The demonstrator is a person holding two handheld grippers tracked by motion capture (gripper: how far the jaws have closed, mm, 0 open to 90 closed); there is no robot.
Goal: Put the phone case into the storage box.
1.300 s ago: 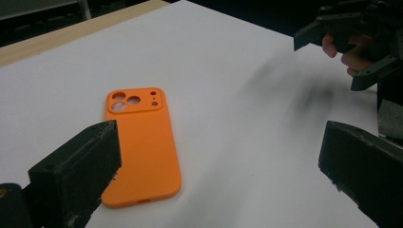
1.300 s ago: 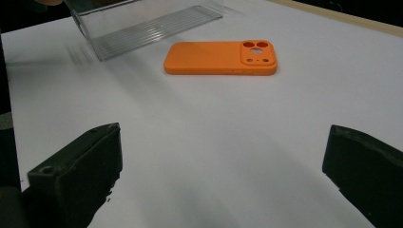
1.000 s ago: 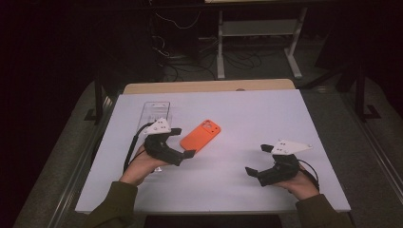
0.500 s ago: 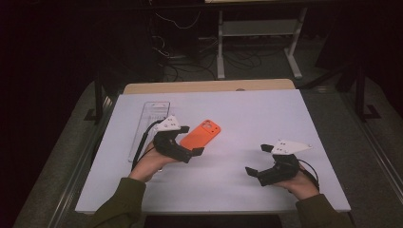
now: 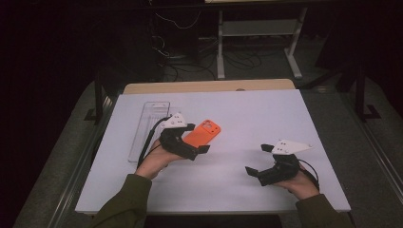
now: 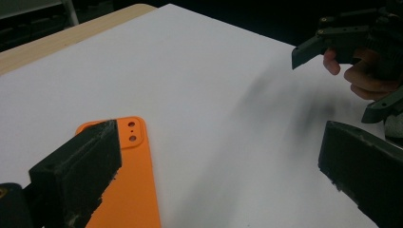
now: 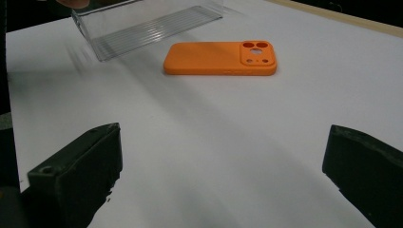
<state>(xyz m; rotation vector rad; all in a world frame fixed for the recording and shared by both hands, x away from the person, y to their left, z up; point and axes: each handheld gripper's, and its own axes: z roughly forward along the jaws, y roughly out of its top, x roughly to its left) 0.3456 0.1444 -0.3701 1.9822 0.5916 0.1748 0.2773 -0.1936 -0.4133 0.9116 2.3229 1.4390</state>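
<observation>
An orange phone case [image 5: 207,133] lies flat on the white tabletop [image 5: 252,114], camera cut-out toward the far side. My left gripper [image 5: 196,138] is open at the case's near end, its jaws spread wide. In the left gripper view the case [image 6: 127,190] lies beside the left jaw, partly under it, with bare table across the rest of the gap of the left gripper [image 6: 218,183]. My right gripper [image 5: 257,159] rests open at the front right, well away from the case. Its own view has the case [image 7: 221,58] farther off, beyond the open right gripper [image 7: 221,185].
A long clear plastic tray [image 5: 149,129] lies left of the case, just behind my left hand; it appears as the clear tray [image 7: 147,23] in the right gripper view. A wooden strip [image 5: 209,86] borders the far edge. The right gripper [image 6: 351,42] appears across the table.
My left gripper has moved right and slightly forward, from beside the clear tray to the near end of the orange case. The case and the right gripper have stayed put.
</observation>
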